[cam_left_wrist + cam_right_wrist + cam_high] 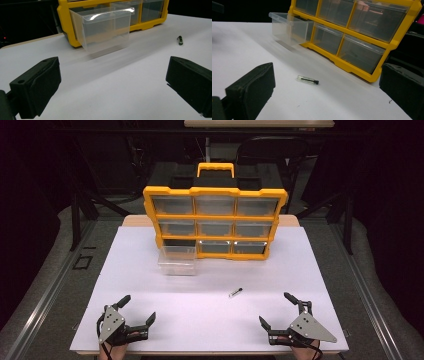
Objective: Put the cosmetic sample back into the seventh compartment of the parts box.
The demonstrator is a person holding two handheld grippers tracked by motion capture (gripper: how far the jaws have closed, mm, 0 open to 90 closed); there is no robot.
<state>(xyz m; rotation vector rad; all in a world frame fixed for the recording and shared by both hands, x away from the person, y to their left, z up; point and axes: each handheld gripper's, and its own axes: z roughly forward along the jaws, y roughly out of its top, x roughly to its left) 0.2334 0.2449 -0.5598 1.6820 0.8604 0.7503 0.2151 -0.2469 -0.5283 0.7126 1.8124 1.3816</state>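
**Small vial loose on table, both grippers empty**

The vial (pixel 235 292), a small clear tube with a dark cap, lies flat on the white table (pixel 210 320), between the grippers and the yellow organizer (pixel 215 222), nearer the right gripper (pixel 276 308). One clear drawer (pixel 177 260) stands pulled out at the organizer's lower left. The left gripper (pixel 137 308) and right gripper both rest near the table's near edge, jaws spread wide, nothing between them. Judged light, rigid, smooth, possibly brittle and prone to roll; best taken across its mid-body with gentle pressure
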